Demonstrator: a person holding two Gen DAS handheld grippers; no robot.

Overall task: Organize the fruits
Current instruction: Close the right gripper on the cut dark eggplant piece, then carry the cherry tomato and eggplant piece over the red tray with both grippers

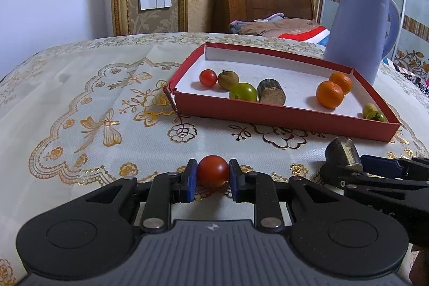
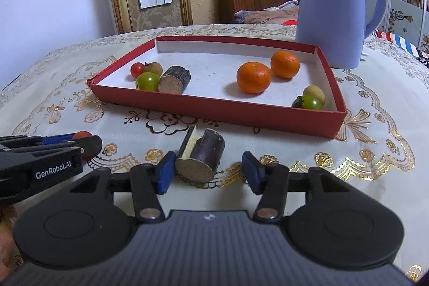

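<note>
Left gripper is clamped on a cherry tomato, both blue pads touching its sides, low over the tablecloth just in front of the red box. Right gripper is spread wide around a dark cane stub lying on the cloth; its left pad touches or nearly touches the stub, the right pad stands clear, so nothing is gripped yet.

Inside the box we see a small tomato, a brown longan-like fruit, a green fruit and a second cane stub bunched at the left, two tangerines mid-right, and two more small fruits in the near right corner. A blue kettle stands behind the box (not part of the job).

We judge the tomato light, smooth and easy to burst: squeeze gently across its widest part. The stub looks stiff and can roll, so we'd take it across the curved bark sides, not the cut ends.
</note>
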